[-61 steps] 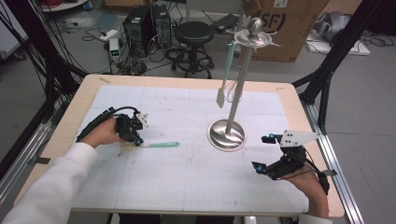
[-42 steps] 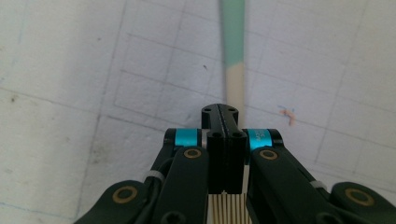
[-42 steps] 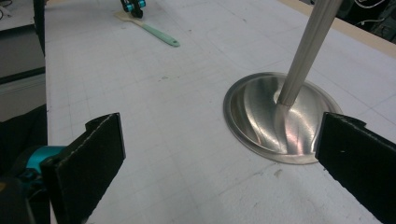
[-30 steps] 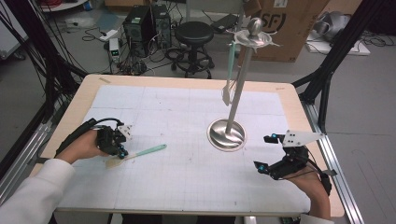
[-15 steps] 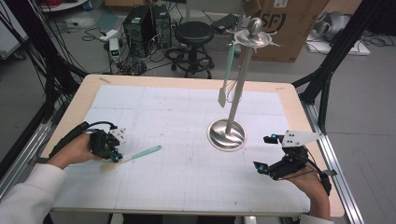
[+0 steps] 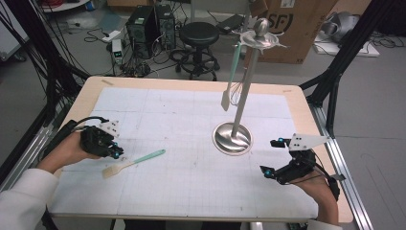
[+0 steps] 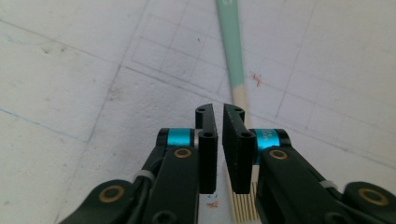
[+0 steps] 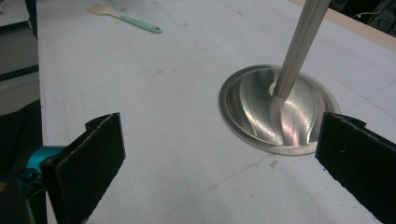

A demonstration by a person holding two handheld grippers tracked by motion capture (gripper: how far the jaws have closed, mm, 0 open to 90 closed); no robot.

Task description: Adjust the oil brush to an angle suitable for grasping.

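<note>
A pastry brush [image 6: 136, 162] with a mint-green handle and pale bristles lies flat on the white grid mat at the front left. My left gripper [image 6: 116, 153] hovers just left of its bristle end. In the left gripper view the left gripper [image 7: 219, 109] shows a narrow gap with nothing in it; its jaws have just been opening. The brush [image 7: 233, 51] lies on the mat beneath the right-hand jaw. My right gripper [image 6: 269, 157] stands wide open at the front right, near the metal stand's round base [image 6: 233, 138]. It faces that base [image 8: 280, 107], and the brush [image 8: 126, 17] lies far off.
The stand's pole [image 6: 244, 91] rises to a hook top [image 6: 261, 36], from which a mint-handled spatula [image 6: 232, 72] and a whisk [image 6: 235, 96] hang. The wooden table edge [image 6: 191, 84] borders the mat. A stool [image 6: 198, 36] and a cardboard box [image 6: 287, 28] stand beyond.
The left gripper drew the brush left and toward the front, then parted its jaws and lifted slightly off it. The right gripper has stayed still.
</note>
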